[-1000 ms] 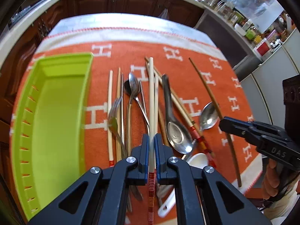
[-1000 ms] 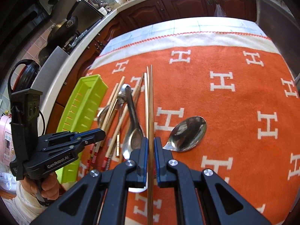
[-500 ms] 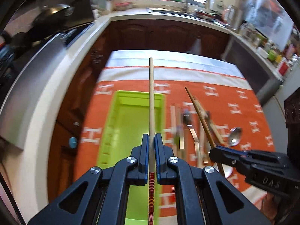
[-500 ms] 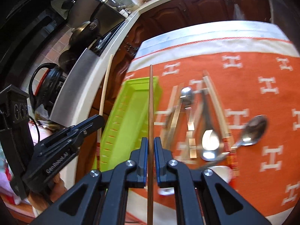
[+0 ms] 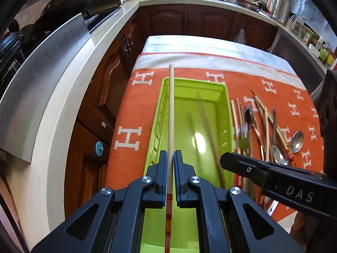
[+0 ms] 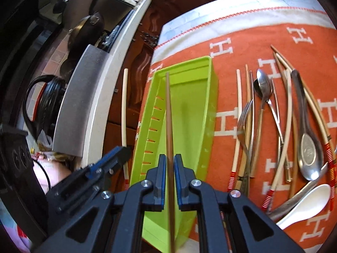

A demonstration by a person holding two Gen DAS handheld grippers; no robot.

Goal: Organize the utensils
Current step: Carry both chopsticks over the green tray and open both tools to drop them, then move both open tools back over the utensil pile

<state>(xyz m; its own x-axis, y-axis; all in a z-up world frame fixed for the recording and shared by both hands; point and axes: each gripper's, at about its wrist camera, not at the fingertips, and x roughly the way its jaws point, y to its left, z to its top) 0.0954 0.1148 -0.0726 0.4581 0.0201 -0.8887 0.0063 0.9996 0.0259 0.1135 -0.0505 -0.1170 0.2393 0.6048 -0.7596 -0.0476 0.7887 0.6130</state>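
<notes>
Both wrist views look steeply down — sharing the green tray [image 5: 228, 109].

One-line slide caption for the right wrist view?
Right hand-held gripper holds a brown chopstick over the green tray, other utensils beside it on the orange cloth.

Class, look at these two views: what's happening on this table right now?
A person is sorting utensils with two handheld grippers. The left gripper holds a pale chopstick and the right gripper holds a brown chopstick, both over the green tray, neither yet laid down. Both sets of fingers have just been easing open, chopsticks between them. The remaining spoons, a fork and chopsticks lie on the orange cloth beside the tray.
</notes>
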